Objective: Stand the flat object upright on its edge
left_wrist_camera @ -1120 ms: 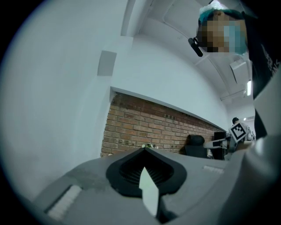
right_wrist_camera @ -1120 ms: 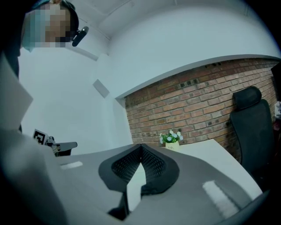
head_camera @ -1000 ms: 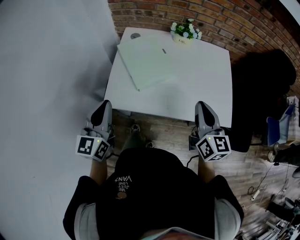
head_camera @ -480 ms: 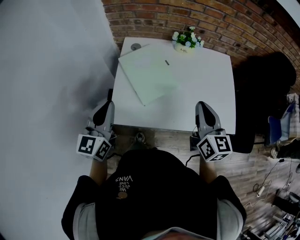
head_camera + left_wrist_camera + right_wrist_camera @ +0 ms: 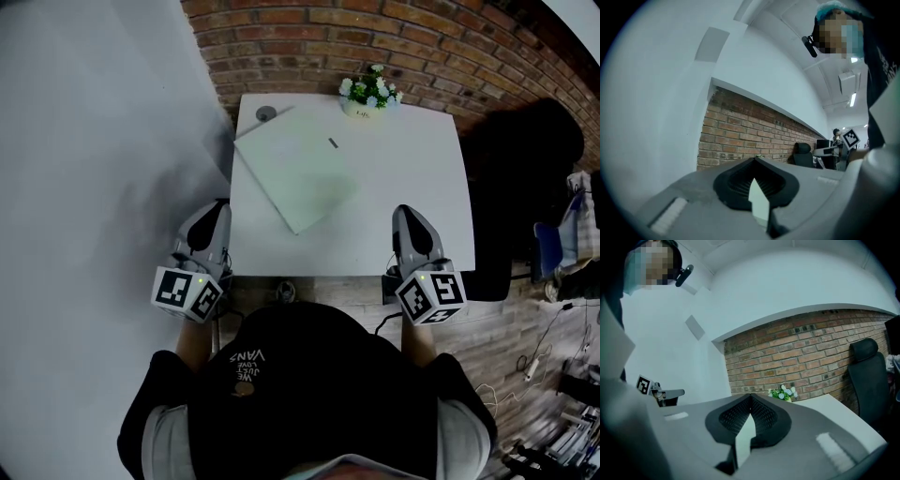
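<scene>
A flat pale-green board (image 5: 295, 173) lies turned at an angle on the left half of a white square table (image 5: 403, 197); a small dark mark sits near its far right edge. My left gripper (image 5: 211, 217) hovers at the table's near left corner, shut and empty. At the near right edge my right gripper (image 5: 409, 217) is likewise shut with nothing between its jaws. Both stay on the near side of the board, apart from it. In the left gripper view the jaws (image 5: 754, 161) meet tip to tip; the right gripper view shows the same (image 5: 750, 397).
A small pot of white flowers (image 5: 367, 89) stands at the table's far edge by the brick wall (image 5: 375, 37). A round grey cap (image 5: 266, 113) sits at the far left corner. A black office chair (image 5: 525, 178) stands right of the table; a white wall (image 5: 103, 141) runs along the left.
The table and board have slid downward in the head view, nearer to both grippers. Both grippers have come forward to the table's near edge, still shut.
</scene>
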`<state>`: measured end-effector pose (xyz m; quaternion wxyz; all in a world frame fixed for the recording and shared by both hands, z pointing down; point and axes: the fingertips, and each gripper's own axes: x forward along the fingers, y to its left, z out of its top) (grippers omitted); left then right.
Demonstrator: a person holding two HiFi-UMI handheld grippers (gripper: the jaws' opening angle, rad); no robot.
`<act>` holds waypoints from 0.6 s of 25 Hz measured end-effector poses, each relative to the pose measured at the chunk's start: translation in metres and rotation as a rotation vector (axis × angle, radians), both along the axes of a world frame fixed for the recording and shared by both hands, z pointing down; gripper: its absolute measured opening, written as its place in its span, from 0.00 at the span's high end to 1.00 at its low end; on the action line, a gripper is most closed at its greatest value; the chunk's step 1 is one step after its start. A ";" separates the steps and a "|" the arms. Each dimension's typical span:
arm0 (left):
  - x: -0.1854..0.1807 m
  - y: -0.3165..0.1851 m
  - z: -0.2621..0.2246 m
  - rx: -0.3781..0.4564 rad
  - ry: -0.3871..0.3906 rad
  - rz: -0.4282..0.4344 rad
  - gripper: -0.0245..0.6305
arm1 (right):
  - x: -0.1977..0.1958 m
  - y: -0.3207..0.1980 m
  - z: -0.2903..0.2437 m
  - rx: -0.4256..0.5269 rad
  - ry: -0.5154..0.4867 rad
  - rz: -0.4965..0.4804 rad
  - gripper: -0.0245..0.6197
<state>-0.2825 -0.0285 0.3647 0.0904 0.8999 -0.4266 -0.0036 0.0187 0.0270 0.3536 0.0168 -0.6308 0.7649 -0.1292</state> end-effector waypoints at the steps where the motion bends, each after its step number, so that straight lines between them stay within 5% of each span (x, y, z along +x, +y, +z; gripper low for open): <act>1: 0.000 -0.003 0.001 -0.004 -0.002 0.011 0.96 | -0.002 -0.003 0.000 -0.001 0.000 0.007 0.96; 15: 0.002 -0.032 0.039 -0.060 0.003 0.083 0.96 | -0.008 -0.036 0.020 -0.022 0.023 0.031 0.96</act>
